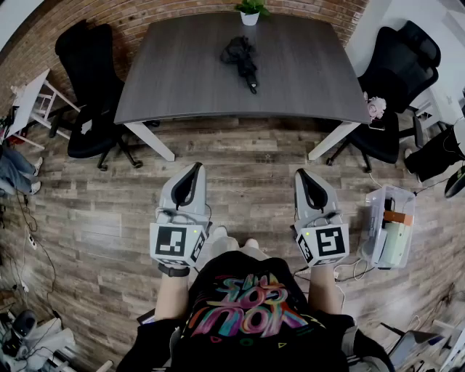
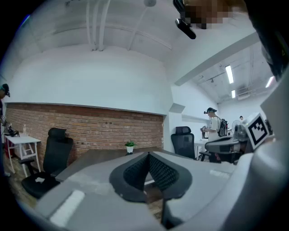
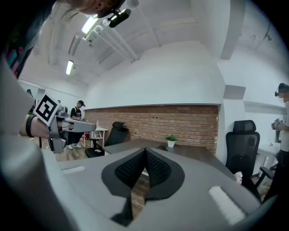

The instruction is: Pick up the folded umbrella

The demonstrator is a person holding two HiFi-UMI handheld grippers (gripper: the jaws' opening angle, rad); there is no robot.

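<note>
The reach is only being set up here, with no contact being made. The folded umbrella (image 1: 243, 58) is lying on the dark worktop (image 1: 182, 80), just on the near side of the potted plant (image 1: 250, 11) that is standing at the far edge. What seems to be its handle end is being pointed away from the potted plant, though at this range that is hard to be sure of.

Both tools are being carried level over the wooden floor (image 1: 109, 211), well apart from the potted plant and short of the worktop's near edge.

The left hand-held gripper (image 1: 196, 168) is being held closed. In the left gripper view its dark pads (image 2: 135, 173) are being pressed tip to tip, and nothing is being pinched between them. The right hand-held gripper (image 1: 300, 174) is being shown the same way in its own view, with the jaws together and empty.

So the step in hand is being judged as the approach, with the pick-up not yet begun. For the next move, the gap toward the potted plant is probably going to need closing first. One set of jaws will then need opening wide enough for the bundled fabric and lowering across the umbrella before any squeeze is applied.
</note>
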